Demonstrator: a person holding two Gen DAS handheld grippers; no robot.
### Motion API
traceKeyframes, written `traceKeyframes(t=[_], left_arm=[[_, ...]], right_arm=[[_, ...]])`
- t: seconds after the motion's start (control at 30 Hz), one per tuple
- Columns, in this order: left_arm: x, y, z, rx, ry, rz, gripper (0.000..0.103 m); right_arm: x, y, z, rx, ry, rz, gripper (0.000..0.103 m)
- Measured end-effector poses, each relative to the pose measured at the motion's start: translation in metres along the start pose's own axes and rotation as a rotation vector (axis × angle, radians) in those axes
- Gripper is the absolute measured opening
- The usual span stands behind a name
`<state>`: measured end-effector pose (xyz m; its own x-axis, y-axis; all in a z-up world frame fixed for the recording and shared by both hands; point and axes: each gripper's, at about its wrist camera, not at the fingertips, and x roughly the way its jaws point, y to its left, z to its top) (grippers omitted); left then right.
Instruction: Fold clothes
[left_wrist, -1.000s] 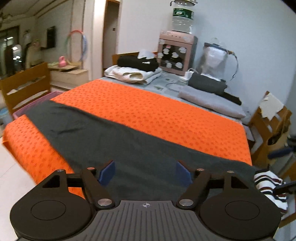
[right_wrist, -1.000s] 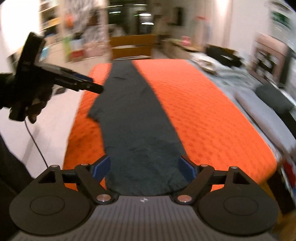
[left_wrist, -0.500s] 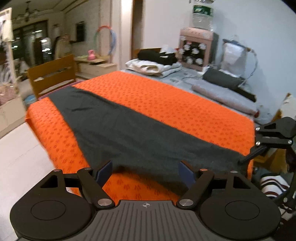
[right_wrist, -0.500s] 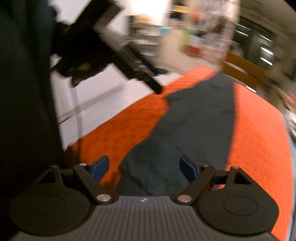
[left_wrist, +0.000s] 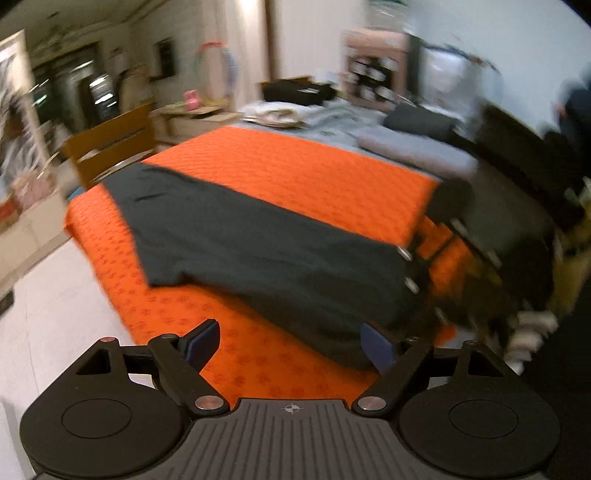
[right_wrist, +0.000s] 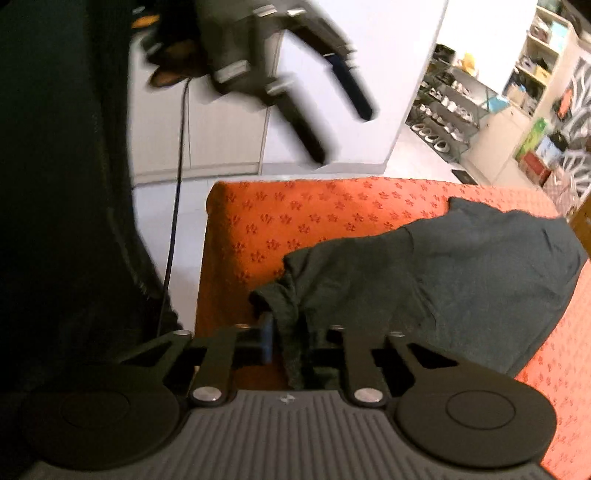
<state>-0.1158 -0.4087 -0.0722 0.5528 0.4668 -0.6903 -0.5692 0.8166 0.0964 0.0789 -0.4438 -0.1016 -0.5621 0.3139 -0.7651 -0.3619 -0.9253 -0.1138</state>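
Observation:
A long dark grey garment (left_wrist: 258, 251) lies in a strip across the orange bedspread (left_wrist: 295, 173). My left gripper (left_wrist: 288, 334) hovers over the bed's near edge with its jaws opening. Only bedspread and the garment's near edge lie below them, and nothing is gripped. In the right wrist view my right gripper (right_wrist: 293, 339) is closing on the garment's (right_wrist: 480, 280) bunched end, with fabric pinched between its pads. The left gripper (right_wrist: 342, 136) shows blurred and open above the bedspread (right_wrist: 314, 214). My right gripper (left_wrist: 417, 266) appears blurred at the garment's right end.
Folded clothes (left_wrist: 280, 110) and a grey pillow (left_wrist: 413, 151) lie at the bed's far end. A wooden chair (left_wrist: 110, 147) stands left of the bed on white floor (left_wrist: 48, 314). A person's dark clothing (right_wrist: 55, 184) and a cable (right_wrist: 177, 184) fill the left; shelves (right_wrist: 450, 114) stand beyond.
My right gripper rolled, sank to the garment's end and closed on the fabric. My left gripper swept sideways along the bed's near edge, its jaws a little wider.

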Motion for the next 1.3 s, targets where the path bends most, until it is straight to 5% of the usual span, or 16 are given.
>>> traceKeyframes(t=[0.27,0.6,0.7,0.8,0.83,1.0,1.07,1.23,1.3], left_arm=[[0.032,-0.028,-0.013,0.285,0.006,-0.071,0.085],[0.053,-0.038,-0.022,0.656,-0.079,-0.101,0.078],[0.063,-0.047,-0.023,0.741,-0.097,-0.109,0.063],[0.068,-0.051,-0.02,0.731,-0.075,-0.14,0.023],[0.068,-0.051,-0.02,0.723,-0.075,-0.144,0.02],[0.061,-0.043,-0.012,0.666,-0.108,-0.144,0.015],[0.058,-0.039,-0.006,0.627,-0.115,-0.144,0.015],[0.052,-0.028,0.013,0.492,-0.115,-0.158,0.015],[0.051,-0.025,0.019,0.432,-0.112,-0.166,0.014]], right_arm=[[-0.017,-0.016,0.004,0.081,-0.031,-0.01,0.008],[-0.025,-0.029,0.012,0.192,-0.044,-0.08,0.009],[-0.024,-0.03,0.011,0.23,-0.054,-0.095,0.009],[-0.022,-0.033,0.01,0.268,-0.057,-0.11,0.01],[-0.023,-0.032,0.01,0.279,-0.058,-0.116,0.011],[-0.036,-0.028,-0.001,0.341,-0.066,-0.14,0.057],[-0.037,-0.027,-0.007,0.351,-0.055,-0.143,0.067],[-0.023,-0.018,-0.019,0.238,0.053,-0.207,0.07],[-0.013,-0.015,-0.022,0.177,0.086,-0.262,0.06]])
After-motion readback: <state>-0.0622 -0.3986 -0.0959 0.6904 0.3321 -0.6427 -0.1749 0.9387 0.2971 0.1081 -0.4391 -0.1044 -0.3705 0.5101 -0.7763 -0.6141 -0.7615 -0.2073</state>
